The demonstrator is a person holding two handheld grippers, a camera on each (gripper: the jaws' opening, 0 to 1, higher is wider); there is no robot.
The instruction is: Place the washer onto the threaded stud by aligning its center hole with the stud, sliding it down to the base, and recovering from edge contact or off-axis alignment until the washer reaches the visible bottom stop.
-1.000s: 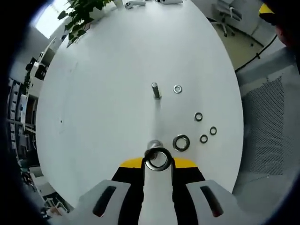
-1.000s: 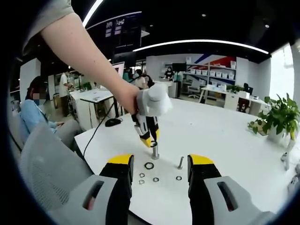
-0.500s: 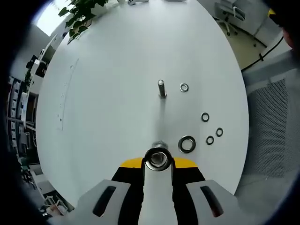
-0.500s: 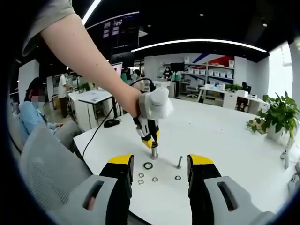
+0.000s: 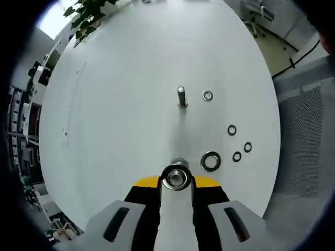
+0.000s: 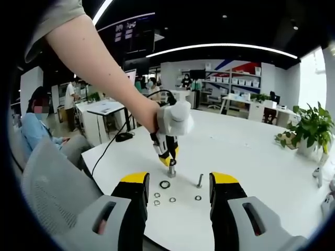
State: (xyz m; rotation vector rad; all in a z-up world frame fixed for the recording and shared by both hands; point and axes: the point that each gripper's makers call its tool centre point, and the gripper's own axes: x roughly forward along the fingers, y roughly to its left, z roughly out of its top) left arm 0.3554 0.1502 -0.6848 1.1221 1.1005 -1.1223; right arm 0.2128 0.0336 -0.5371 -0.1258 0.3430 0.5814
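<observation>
The left hand-held gripper [image 5: 177, 184] is closed on the washer [image 5: 176, 178], held flat directly over a threaded stud [image 5: 179, 162] whose top peeks out just beyond it, near the tabletop [image 5: 120, 104] edge closest to the person. If the hole sits slightly off-axis, the washer's rim could catch on the threads and tilt or slip from the jaws.

The right hand-held gripper [image 6: 178, 194] hangs wide open, holding nothing. Its view shows the left one side-on, pointing down at the stud; the left gripper view instead gives the top-down line-up, a second stud [image 5: 181, 97] farther in, and spare washers [image 5: 210, 161] beside.
</observation>
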